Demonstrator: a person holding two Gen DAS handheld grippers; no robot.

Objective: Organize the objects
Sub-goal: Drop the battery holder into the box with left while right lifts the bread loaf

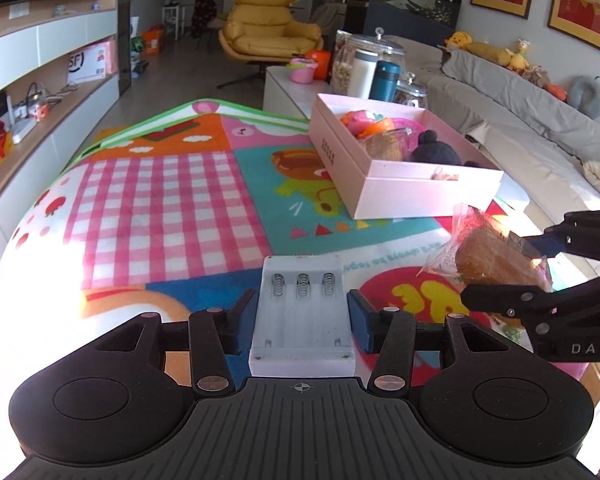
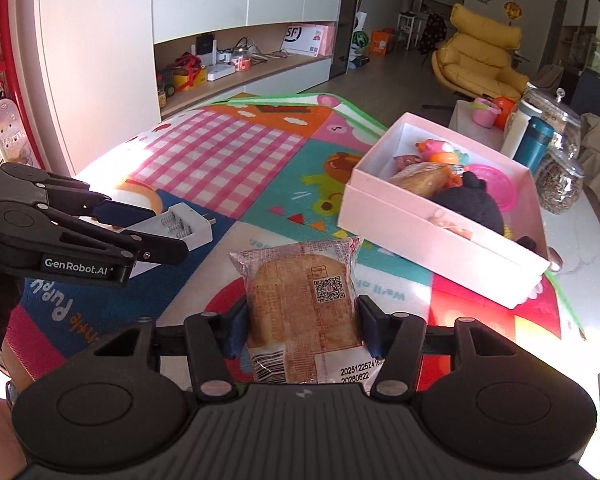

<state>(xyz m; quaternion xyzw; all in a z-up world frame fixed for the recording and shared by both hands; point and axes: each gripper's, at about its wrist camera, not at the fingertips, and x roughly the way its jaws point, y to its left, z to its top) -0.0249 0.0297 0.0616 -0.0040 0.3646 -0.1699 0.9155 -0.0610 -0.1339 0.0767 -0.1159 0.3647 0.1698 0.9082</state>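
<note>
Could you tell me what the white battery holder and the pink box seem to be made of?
Battery holder: likely matte moulded plastic, with metal coil springs. Pink box: probably smooth matte cardboard, judging by its thin, folded, straight walls.

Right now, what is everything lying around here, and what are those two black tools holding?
battery charger: one, white, held above the mat
wrapped bread: one, brown in clear wrapper, held above the mat
pink box: one, open, on the mat, holding toys, a black plush and another wrapped bread
play mat: one, multicoloured, underneath everything
glass jars: two, clear, behind the box
armchair: one, yellow, far back
left hand-held gripper: black, shut on the charger
right hand-held gripper: black, shut on the bread
</note>
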